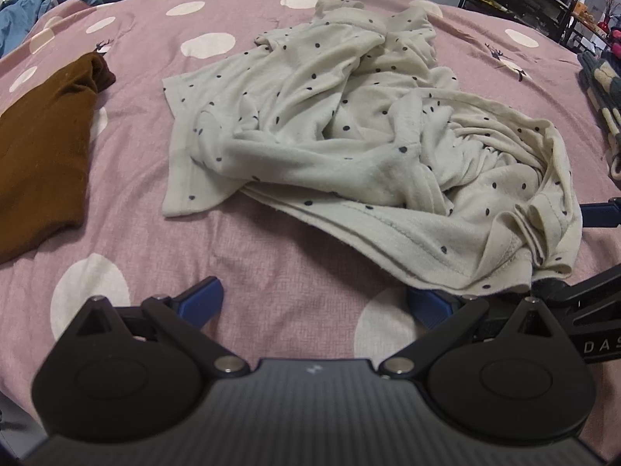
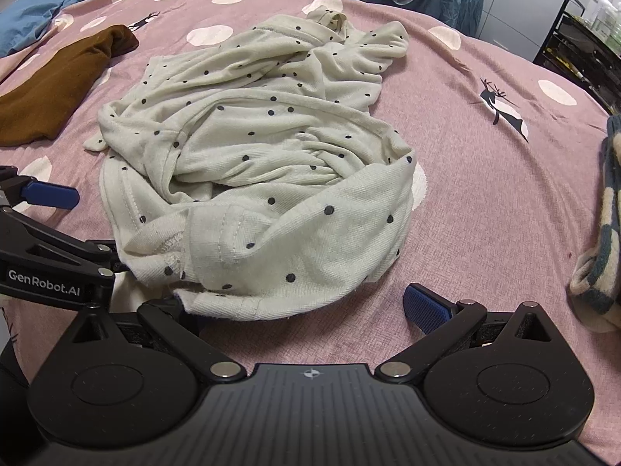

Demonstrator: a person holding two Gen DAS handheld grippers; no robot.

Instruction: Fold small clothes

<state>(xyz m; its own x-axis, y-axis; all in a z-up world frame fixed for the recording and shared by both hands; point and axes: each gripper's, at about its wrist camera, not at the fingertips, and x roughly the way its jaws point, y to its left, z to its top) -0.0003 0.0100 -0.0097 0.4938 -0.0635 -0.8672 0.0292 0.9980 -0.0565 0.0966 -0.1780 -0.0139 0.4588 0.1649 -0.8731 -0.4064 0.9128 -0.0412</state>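
Spreading wide apart, the fingers of the left hand-held gripper [image 1: 314, 303] hold nothing; its left blue pad [image 1: 202, 297] rests low over the bare bedsheet [image 1: 271, 240], while its right pad is partly tucked under the near hem of the cream polka-dot garment [image 1: 349, 124]. The right hand-held gripper [image 2: 302, 306] is likewise spread wide and grips nothing: its right blue pad [image 2: 425, 306] sits clear on the sheet just beside the cloth, and its left finger is hidden beneath the garment's near edge, so contact there cannot be judged for sure.

The cream garment lies crumpled in a loose heap in the middle of the bed, on a pink sheet with white dots and small deer prints. It is bunched and twisted, with stitched hems and a ribbed band turned up toward the grippers, and one flatter flap stretches to the left in the left wrist view.

A brown garment [image 1: 42, 147] lies folded well apart on the left. A blue-and-cream checked cloth [image 2: 605, 225] sits at the right edge of the bed. Blue fabric [image 2: 42, 7] lies at the far left corner.
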